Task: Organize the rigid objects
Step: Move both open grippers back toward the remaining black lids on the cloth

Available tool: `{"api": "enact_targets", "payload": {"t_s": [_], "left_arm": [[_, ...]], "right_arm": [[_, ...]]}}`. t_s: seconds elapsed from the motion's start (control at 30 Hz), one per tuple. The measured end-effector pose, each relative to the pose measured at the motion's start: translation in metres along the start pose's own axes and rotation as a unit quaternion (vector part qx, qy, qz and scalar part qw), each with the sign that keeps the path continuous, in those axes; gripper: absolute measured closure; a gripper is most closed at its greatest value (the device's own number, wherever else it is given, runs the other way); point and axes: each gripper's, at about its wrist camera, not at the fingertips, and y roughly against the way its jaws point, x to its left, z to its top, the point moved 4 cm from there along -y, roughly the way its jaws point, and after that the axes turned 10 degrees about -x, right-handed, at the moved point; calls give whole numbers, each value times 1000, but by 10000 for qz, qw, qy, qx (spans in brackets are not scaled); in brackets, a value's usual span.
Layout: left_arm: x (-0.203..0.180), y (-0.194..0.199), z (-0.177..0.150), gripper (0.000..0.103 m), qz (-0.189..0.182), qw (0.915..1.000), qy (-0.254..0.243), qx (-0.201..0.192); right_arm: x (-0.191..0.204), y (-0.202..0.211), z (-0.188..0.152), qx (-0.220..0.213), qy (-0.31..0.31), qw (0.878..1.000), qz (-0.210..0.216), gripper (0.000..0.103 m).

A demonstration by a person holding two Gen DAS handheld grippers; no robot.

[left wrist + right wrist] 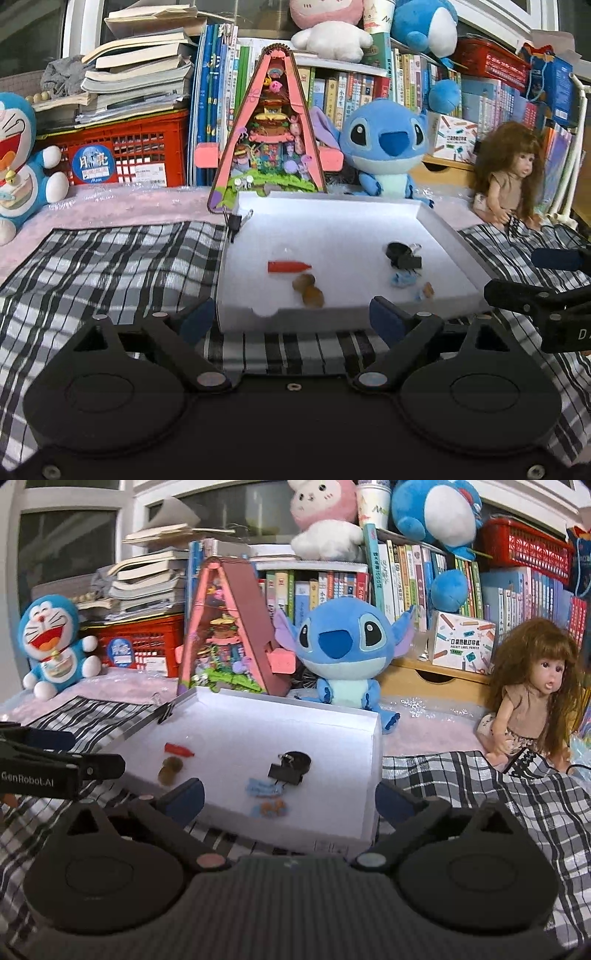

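- A black-and-white checked cloth (110, 266) covers the lower frame, with pale pink fabric (122, 206) behind it.
- Across the middle stand packed rows of books (354, 92); a red crate (122, 155) sits centre left under stacked books (140, 74).
- White window frames (74, 502) with dark panes fill the upper left.
- A wooden drawer unit (432, 679) sits centre right.

A black-and-white plaid cloth (110, 266) is spread in front, behind which a blue Stitch plush (384, 147), a Doraemon plush (55, 642), a long-haired doll (535, 690), a pink triangular diorama (269, 129), a red crate (122, 151) under stacked books (136, 81), and shelved books (406, 572) are ranged.
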Motion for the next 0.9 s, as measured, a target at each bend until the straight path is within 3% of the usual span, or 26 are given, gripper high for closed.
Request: {"api": "enact_targets", "payload": {"t_s": [0.9], "left_arm": [[2,43,-56,12,-200,9993,-81,308]], "right_arm": [[24,39,-49,173,251,9991,303,0]]}}
